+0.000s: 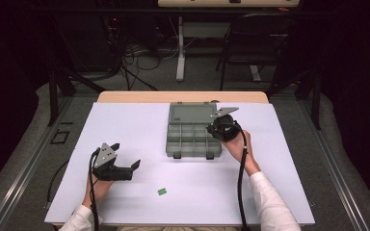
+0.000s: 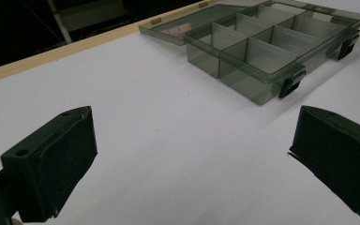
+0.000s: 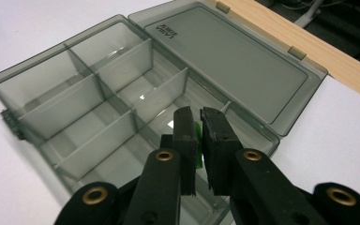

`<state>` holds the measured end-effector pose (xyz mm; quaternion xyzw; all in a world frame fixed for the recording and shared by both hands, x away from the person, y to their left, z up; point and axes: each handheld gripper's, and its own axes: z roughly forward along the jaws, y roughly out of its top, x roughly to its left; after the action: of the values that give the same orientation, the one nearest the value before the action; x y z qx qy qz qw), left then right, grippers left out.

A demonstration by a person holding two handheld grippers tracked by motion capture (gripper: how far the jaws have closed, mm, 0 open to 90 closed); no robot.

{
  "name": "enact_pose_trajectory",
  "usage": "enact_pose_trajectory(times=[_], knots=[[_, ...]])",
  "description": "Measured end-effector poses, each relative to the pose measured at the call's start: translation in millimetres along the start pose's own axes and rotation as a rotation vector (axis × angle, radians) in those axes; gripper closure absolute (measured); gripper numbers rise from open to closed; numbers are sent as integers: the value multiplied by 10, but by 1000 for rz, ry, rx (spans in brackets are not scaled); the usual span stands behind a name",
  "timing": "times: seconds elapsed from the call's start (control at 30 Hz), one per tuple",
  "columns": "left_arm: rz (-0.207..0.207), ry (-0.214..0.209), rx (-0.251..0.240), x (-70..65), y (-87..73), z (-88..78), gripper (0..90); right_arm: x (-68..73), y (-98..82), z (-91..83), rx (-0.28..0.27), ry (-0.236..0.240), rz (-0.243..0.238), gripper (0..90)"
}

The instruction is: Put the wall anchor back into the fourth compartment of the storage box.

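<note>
Your right gripper (image 3: 198,136) had its jaws clamped on a small green piece (image 3: 197,140), pinched edge-on between the pads and held over the open organizer box (image 3: 122,108), above the compartments nearest the lid side. That looked like the carry-and-drop step: one piece in hand, on its way into a compartment. The next move, as I judged it, called for you to settle over one compartment, clear of the thin dividers, and lower before letting go, since so small a piece could bounce or catch on a wall.

Your left gripper (image 1: 125,166) rested low on the tabletop (image 1: 125,125) with its jaws wide apart and nothing between them, well away from the box. A second green piece (image 1: 162,191) lay on the white sheet near your edge, just to the right of that gripper, likely the next one to fetch.

The box lid (image 1: 192,113) lay flat, folded back toward the far wooden edge (image 1: 139,96). Beyond that the room was dark: a chair (image 1: 250,43), a table leg (image 1: 180,48) and loose cables (image 1: 139,57) on grey floor.
</note>
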<state>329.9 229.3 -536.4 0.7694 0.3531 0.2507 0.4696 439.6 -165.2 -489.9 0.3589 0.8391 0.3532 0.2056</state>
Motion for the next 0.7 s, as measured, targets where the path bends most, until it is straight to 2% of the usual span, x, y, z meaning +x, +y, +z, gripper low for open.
enact_pose_trajectory(times=[0.17,0.5,0.57,0.7], knots=[[-2,3,-4,2,0,-5,0,-59,17,104,34,-11,21,843],[6,-1,3,3,0,-2,0,-125,-15,259,102,-42,32,835],[3,0,-2,0,1,-7,0,-140,-21,264,96,-44,53,753],[1,2,-1,1,1,-10,0,-139,-23,226,83,-47,59,633]])
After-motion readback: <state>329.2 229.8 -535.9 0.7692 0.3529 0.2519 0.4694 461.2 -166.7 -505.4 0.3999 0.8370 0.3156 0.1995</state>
